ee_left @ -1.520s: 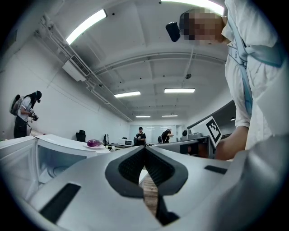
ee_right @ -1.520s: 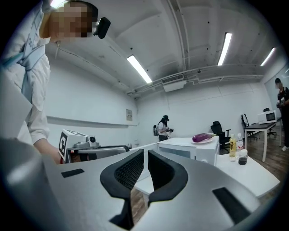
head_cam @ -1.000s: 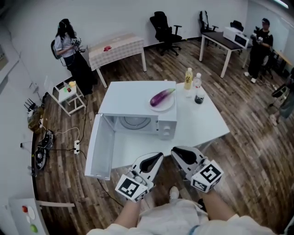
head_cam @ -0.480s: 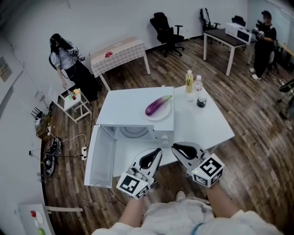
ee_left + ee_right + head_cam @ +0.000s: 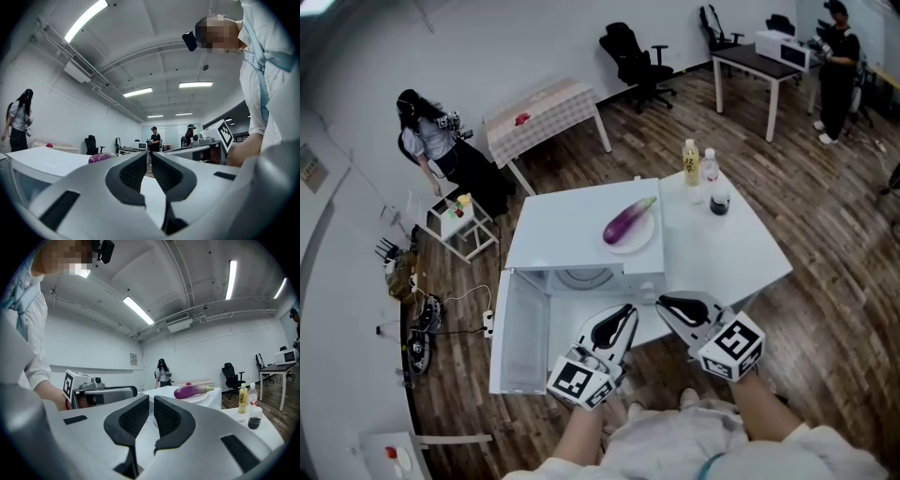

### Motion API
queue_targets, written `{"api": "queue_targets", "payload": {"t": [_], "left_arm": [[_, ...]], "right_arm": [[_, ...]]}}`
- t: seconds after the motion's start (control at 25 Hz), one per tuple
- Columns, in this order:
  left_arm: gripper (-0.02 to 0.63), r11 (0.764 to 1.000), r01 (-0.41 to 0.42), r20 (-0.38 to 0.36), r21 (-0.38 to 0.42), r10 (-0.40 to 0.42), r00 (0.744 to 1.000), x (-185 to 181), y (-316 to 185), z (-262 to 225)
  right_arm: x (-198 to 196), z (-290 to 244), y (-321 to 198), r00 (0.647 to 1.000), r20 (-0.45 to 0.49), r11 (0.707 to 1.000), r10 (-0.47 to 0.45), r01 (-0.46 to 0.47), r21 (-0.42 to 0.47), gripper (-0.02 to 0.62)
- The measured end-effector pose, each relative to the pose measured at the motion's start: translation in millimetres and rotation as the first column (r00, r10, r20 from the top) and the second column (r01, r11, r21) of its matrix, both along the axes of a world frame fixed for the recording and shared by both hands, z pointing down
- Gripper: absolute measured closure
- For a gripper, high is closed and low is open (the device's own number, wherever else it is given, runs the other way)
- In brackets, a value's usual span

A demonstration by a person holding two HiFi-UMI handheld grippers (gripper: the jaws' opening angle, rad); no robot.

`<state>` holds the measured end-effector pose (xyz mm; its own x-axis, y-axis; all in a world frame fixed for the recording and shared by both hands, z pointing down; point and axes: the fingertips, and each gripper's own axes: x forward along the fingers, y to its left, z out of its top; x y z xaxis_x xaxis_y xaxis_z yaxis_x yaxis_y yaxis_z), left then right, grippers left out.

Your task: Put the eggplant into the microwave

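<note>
2 hand-held grippers hover side by side at the near edge of the white table [image 5: 727, 253], in front of the microwave [image 5: 567, 220]. The left gripper [image 5: 623, 317] has its jaws pressed together with nothing between them. The right gripper [image 5: 667, 307] is the same, with only a thin slit between its ribbed pads and no object there. The eggplant [image 5: 628, 221] lies on a white plate [image 5: 643, 243] on top of the microwave, toward its right front corner, with the green stem pointing away from the person. It is well apart from both grippers, so the step in hand seems to be the reach for it. To do this well, I think the right gripper, which is nearer, should first spread its jaws wide. It should then come over the front top edge of the microwave and close across the thick purple middle, not on the thin stem end. The skin looks smooth and round, so a grip near an end could slip. The plate should stay in place, so a straight lift is better than a drag. The microwave door [image 5: 517, 333] stands fully open to the left and takes the room on that side. The cavity [image 5: 579, 278] looks free, and the bare table right of the microwave gives open space to lower the eggplant. The 3 bottles [image 5: 701, 169] stand at the far right corner, away from this path.
</note>
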<state>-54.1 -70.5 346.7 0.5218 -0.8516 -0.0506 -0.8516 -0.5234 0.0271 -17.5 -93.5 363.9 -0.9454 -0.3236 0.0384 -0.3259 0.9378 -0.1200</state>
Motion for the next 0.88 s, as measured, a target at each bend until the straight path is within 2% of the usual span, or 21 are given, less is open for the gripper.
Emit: {"api": "queue_targets", "payload": {"t": [0.12,0.44,0.64,0.88], "left_arm": [[0.521,1.000,0.004,0.030,-0.005,-0.004,1.000,-10,-11,-1],[0.442,0.999,0.016,0.115,-0.032,-0.013,0.993,-33,-46,6],[0.402,0.999,0.014,0.124,-0.052,-0.007,0.992,-42,-61,11],[0.324,0.997,-0.001,0.129,-0.072,0.010,0.992,-45,-78,15]], "right_arm": [[-4,-1,-1,1.000,0.010,1.000,0.002,-0.002,0.001,0.558],[-11,5,-6,1.000,0.015,1.000,0.008,-0.008,-0.009,0.558],[-11,6,-12,1.000,0.023,1.000,0.021,-0.021,-0.017,0.558],[-7,6,-19,0.999,0.028,0.999,0.042,-0.041,-0.026,0.558]]}}
